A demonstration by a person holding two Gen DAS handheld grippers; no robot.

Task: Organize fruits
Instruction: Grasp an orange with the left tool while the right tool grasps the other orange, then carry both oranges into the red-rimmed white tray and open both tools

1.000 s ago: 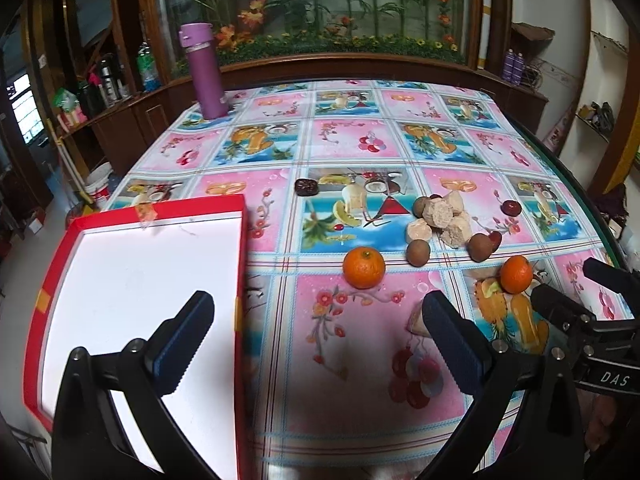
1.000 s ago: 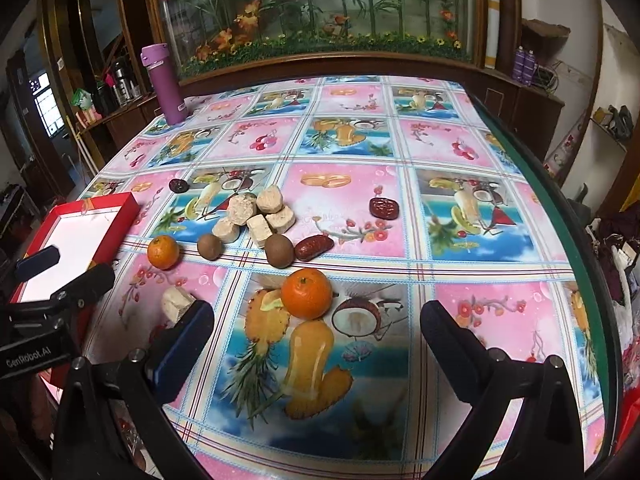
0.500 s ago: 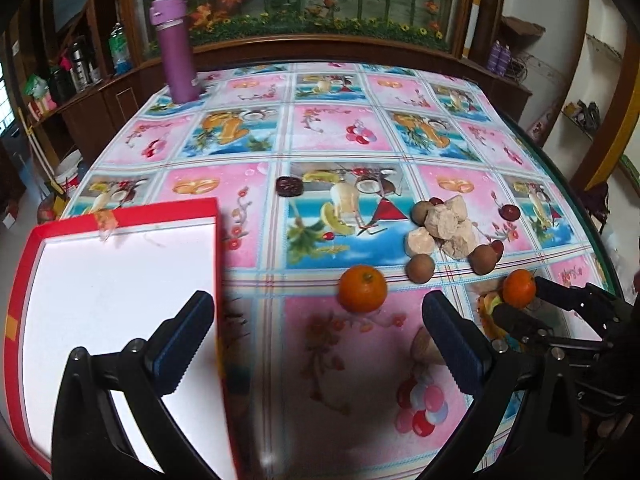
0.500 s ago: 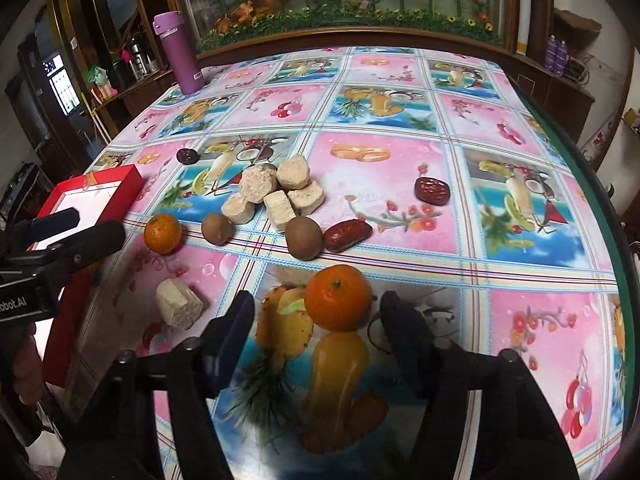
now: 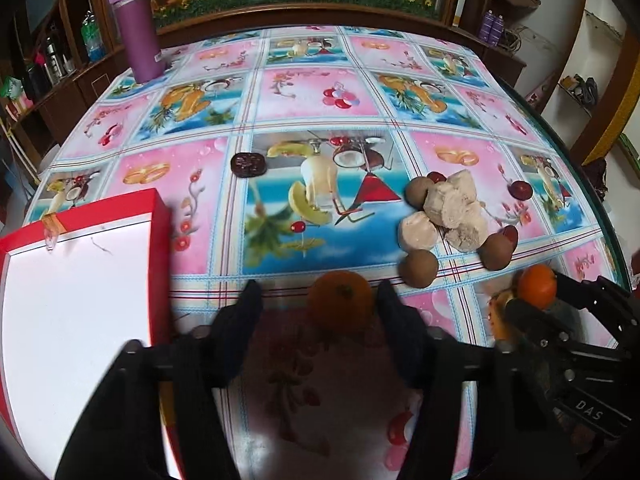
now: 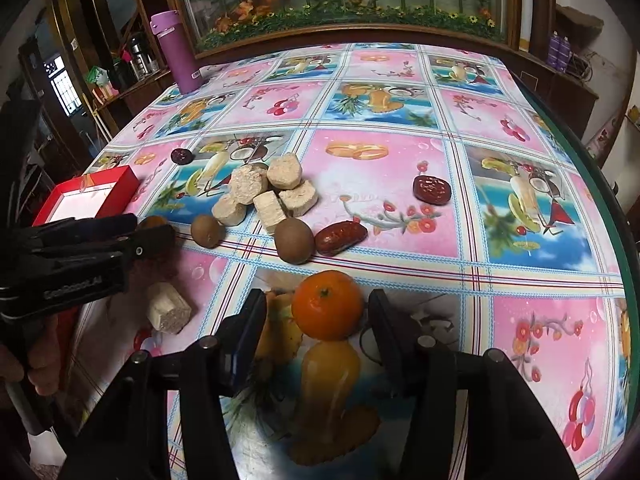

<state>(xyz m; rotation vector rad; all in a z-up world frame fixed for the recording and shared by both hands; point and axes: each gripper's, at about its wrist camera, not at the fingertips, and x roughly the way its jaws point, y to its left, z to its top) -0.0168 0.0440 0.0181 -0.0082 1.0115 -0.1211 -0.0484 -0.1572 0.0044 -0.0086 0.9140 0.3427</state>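
The left gripper is seen lowest in the left wrist view, pointed down at the counter. An orange lies between its two fingers, and the jaws are closing on it. The right finger seems to be touching the fruit, while a gap is left on the left side, so a firm pinch cannot be confirmed. Just beside this gripper, on its left, a red box with a white inside is placed.

The right gripper is pointed down in the same way. A second orange is found between its fingers, and its jaws are closing too. A small gap is visible on each side of the fruit, so it is not yet pinched. Near the left finger a single pale cake piece is lying on the counter.

A little farther, two brown round fruits are seen, with a red date touching one of them. Behind them a heap of pale cake pieces is gathered. Another red date is lying apart on a pink square, and a dark round piece is placed to the left.

At the far edge of the counter a purple bottle is standing upright.
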